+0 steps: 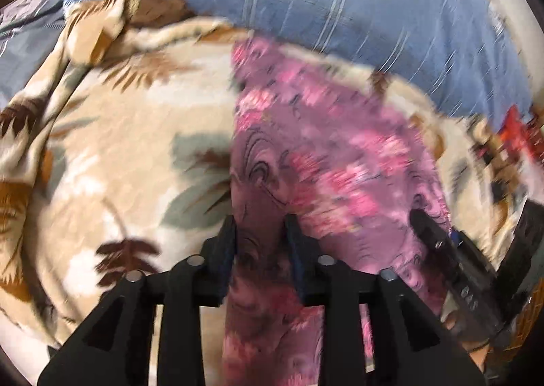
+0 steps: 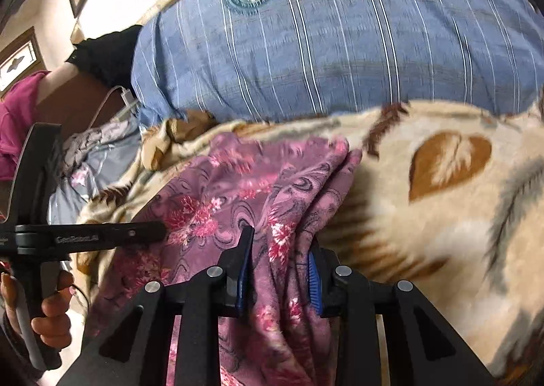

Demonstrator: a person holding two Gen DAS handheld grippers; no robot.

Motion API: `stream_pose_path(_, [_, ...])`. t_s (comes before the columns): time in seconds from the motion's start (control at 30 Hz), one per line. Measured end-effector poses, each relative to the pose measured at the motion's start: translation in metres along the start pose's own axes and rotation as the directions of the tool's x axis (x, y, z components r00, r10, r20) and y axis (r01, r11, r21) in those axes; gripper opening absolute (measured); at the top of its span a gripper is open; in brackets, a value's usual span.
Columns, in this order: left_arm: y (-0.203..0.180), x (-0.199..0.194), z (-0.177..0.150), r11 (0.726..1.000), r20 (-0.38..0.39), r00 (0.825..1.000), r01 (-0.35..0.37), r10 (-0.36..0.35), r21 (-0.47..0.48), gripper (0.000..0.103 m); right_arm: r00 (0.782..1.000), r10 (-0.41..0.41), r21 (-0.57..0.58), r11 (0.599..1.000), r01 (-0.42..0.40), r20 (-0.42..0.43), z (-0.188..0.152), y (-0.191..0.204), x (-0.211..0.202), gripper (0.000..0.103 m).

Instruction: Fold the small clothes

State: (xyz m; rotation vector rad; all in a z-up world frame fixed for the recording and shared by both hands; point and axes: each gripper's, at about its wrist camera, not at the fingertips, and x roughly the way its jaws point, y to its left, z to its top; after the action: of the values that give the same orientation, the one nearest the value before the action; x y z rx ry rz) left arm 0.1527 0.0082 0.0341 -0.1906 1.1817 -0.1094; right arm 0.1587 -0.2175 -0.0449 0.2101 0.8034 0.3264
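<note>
While the purple cloth garment with pink flower print lies stretched over the cream fleece blanket with brown and grey leaf shapes, the left gripper pinches a bunched fold of it, the fabric filling the narrow gap between its black fingers and running forward and to the right of them. The right gripper likewise clamps a gathered ridge of the same garment between its blue-padded fingers; the cloth spreads ahead and to the left of them, where the other gripper's black finger lies on it. Beyond the fingertips in both views rises a blue cushion with thin white stripes, touching the blanket's far edge. No container shows in either view. Motion blur smears the left view's right side.
</note>
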Motion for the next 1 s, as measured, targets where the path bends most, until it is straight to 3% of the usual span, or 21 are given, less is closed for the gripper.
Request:
stream_pose_path(0.07, [0.011, 0.004, -0.007, 1.000, -0.010, 1.000, 0.026, -0.026, -0.007, 0.058, 0.998, -0.037, 0.033, 0.999, 0.039, -0.052, -0.011, -0.011, 0.012, 0.036])
stream_pose_path(0.1, [0.014, 0.002, -0.008, 0.999, -0.007, 0.999, 0.033, -0.033, -0.014, 0.061, 0.999, -0.017, 0.068, 0.997, 0.020, -0.046, -0.013, -0.017, 0.009, 0.040])
stream_pose_path(0.17, [0.026, -0.006, -0.006, 0.997, 0.007, 0.997, 0.072, -0.072, -0.030, 0.061, 0.999, 0.004, 0.133, 0.991, 0.001, -0.040, -0.007, -0.027, -0.002, 0.042])
stream_pose_path(0.27, [0.034, -0.015, 0.008, 0.997, 0.054, 0.997, 0.065, -0.062, -0.048, 0.060, 0.999, -0.032, 0.194, 0.981, 0.024, 0.040, 0.011, -0.037, -0.020, 0.045])
stream_pose_path(0.33, [0.031, -0.009, 0.026, 0.997, 0.051, 0.997, 0.066, -0.064, -0.042, 0.060, 0.998, -0.001, 0.237, 0.971, -0.015, 0.068, 0.029, -0.043, -0.017, 0.045])
stream_pose_path(0.4, [0.026, 0.000, 0.039, 0.998, 0.045, 0.997, 0.058, -0.056, -0.024, 0.060, 0.998, 0.020, 0.247, 0.968, -0.033, 0.053, 0.040, -0.042, -0.001, 0.045])
stream_pose_path(0.5, [0.013, 0.016, 0.053, 1.000, 0.033, 0.999, -0.001, 0.001, 0.017, 0.060, 0.999, -0.042, 0.259, 0.965, 0.047, -0.026, 0.053, -0.040, 0.035, 0.044])
stream_pose_path(0.57, [0.005, 0.023, 0.059, 0.998, 0.038, 0.999, -0.039, 0.037, 0.046, 0.061, 0.996, -0.034, 0.270, 0.961, 0.056, -0.082, 0.055, -0.041, 0.055, 0.015])
stream_pose_path(0.6, [0.002, 0.023, 0.060, 0.998, 0.044, 0.998, -0.042, 0.040, 0.056, 0.061, 0.997, -0.039, 0.257, 0.965, 0.056, -0.069, 0.057, -0.038, 0.054, 0.007])
stream_pose_path(0.63, [0.001, 0.022, 0.060, 0.997, 0.052, 0.998, -0.045, 0.042, 0.066, 0.061, 1.000, -0.031, 0.220, 0.975, 0.031, -0.006, 0.061, -0.031, 0.045, 0.006])
stream_pose_path(0.73, [-0.005, 0.027, 0.063, 0.992, 0.073, 0.995, -0.071, 0.064, 0.105, 0.062, 0.996, -0.068, 0.157, 0.986, 0.059, 0.052, 0.064, -0.025, 0.033, 0.006])
stream_pose_path(0.87, [-0.005, 0.035, 0.065, 0.994, 0.055, 0.997, -0.051, 0.046, 0.095, 0.063, 0.991, -0.096, 0.176, 0.978, 0.112, -0.096, 0.051, -0.044, 0.071, 0.008])
stream_pose_path(1.0, [-0.006, 0.031, 0.066, 0.992, 0.063, 0.996, -0.065, 0.059, 0.109, 0.064, 0.994, -0.094, 0.219, 0.970, 0.104, -0.057, 0.055, -0.042, 0.049, 0.020])
